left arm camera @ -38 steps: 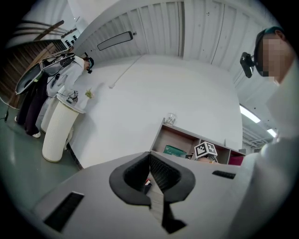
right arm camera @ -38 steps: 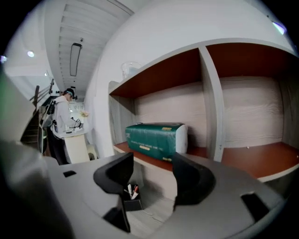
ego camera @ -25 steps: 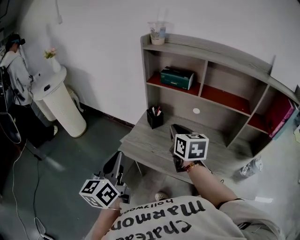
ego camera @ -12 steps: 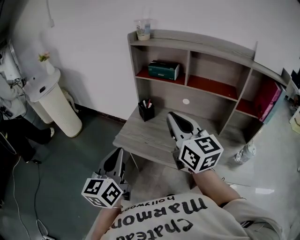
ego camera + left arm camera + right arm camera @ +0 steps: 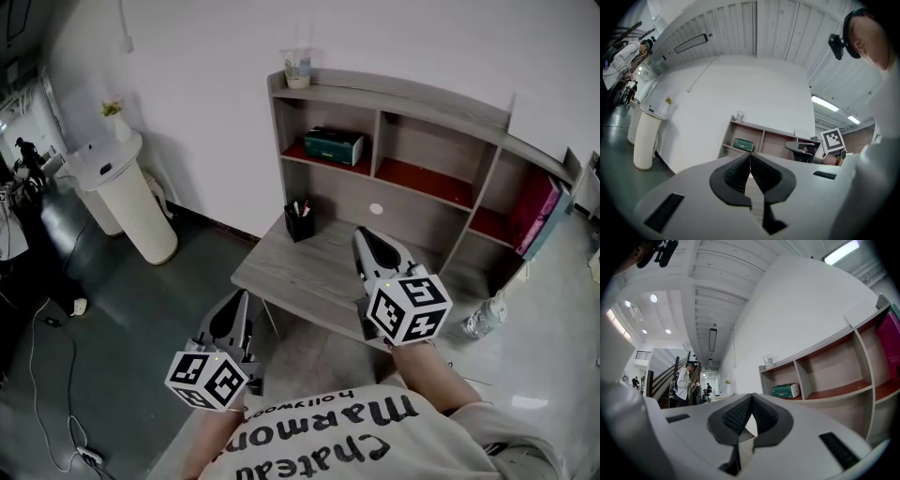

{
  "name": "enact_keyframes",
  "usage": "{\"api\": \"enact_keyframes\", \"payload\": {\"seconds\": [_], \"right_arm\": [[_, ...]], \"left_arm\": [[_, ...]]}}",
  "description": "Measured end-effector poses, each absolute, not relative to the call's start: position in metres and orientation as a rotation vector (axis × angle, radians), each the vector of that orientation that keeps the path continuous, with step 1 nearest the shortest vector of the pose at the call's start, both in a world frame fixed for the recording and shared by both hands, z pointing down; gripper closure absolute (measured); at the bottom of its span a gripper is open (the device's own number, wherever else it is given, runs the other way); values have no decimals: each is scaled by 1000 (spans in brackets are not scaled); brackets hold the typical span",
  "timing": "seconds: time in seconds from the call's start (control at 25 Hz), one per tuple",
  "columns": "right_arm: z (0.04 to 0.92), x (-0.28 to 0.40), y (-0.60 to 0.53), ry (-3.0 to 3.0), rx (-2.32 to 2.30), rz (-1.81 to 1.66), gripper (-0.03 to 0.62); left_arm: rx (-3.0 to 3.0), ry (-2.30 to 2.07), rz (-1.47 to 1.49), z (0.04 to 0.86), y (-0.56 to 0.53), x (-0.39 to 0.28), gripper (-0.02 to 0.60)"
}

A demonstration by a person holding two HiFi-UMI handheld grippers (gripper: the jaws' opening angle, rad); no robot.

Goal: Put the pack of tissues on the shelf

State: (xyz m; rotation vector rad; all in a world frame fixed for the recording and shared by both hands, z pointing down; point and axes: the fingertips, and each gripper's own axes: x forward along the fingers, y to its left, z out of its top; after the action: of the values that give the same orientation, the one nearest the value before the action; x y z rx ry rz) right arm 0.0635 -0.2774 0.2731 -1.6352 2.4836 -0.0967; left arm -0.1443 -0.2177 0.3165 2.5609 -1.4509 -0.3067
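On the shelf (image 5: 412, 96), tissues (image 5: 335, 147) in the left bay.
Head view: left gripper (image 5: 238, 298) hangs beside the desk (image 5: 300, 272), right gripper (image 5: 364, 236) over it. Left gripper view: jaws pressed together, empty. Right gripper view: likewise together, empty.

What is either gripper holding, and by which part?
Nothing. Left gripper and right gripper are both shut and empty; the pack of tissues sits on the shelf.
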Motion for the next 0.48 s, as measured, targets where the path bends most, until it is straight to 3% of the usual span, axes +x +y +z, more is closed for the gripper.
{"api": "enact_keyframes", "payload": {"seconds": [0.48], "right_arm": [[299,114,-218,2569,-1586,-147,589]], "left_arm": [[2538,-1485,-308,330,-154,-78,563]]}}
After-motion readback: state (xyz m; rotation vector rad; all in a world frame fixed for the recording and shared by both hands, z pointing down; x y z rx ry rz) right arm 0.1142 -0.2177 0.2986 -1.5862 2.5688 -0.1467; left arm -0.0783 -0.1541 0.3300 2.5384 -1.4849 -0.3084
